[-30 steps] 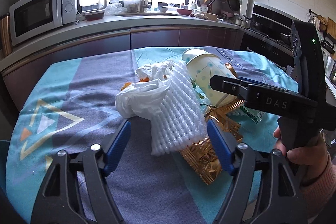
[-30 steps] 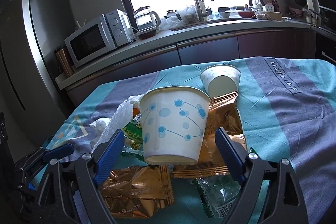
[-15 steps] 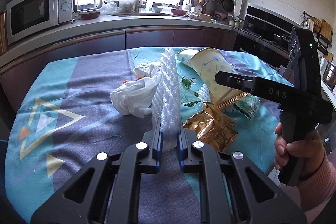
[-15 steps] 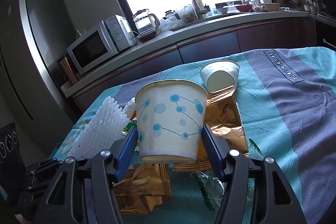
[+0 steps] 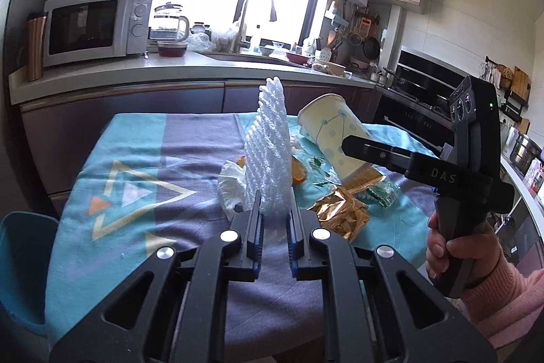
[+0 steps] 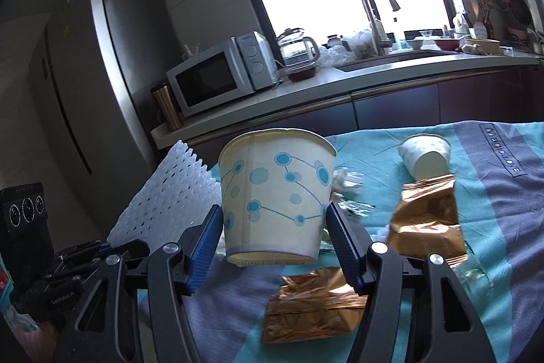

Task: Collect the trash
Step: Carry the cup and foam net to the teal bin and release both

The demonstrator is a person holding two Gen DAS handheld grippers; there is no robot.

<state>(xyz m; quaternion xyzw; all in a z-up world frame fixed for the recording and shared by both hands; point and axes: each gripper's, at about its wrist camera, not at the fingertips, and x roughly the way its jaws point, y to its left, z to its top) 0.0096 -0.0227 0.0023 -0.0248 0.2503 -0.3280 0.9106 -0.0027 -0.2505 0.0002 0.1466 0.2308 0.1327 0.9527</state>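
My left gripper (image 5: 274, 220) is shut on a white foam net sleeve (image 5: 269, 152), squeezed flat and held upright above the table. My right gripper (image 6: 275, 227) is shut on a paper cup with blue dots (image 6: 275, 193), lifted off the table; the same cup (image 5: 335, 138) shows tilted in the left wrist view. On the teal and grey tablecloth (image 5: 136, 193) lie a crumpled white tissue (image 5: 231, 186), gold snack wrappers (image 5: 343, 213) (image 6: 425, 220), a clear green-printed wrapper (image 5: 380, 193) and a second small paper cup (image 6: 425, 155) on its side.
A teal bin (image 5: 20, 261) stands at the table's left edge. Behind the table runs a kitchen counter (image 5: 170, 70) with a microwave (image 5: 91, 26), kettle and sink. A fridge (image 6: 85, 91) stands at the left. A hand in a pink sleeve (image 5: 476, 267) holds the right gripper.
Both grippers closed, the left on the foam sleeve and the right on the dotted cup. Both then rose off the table with what they hold.
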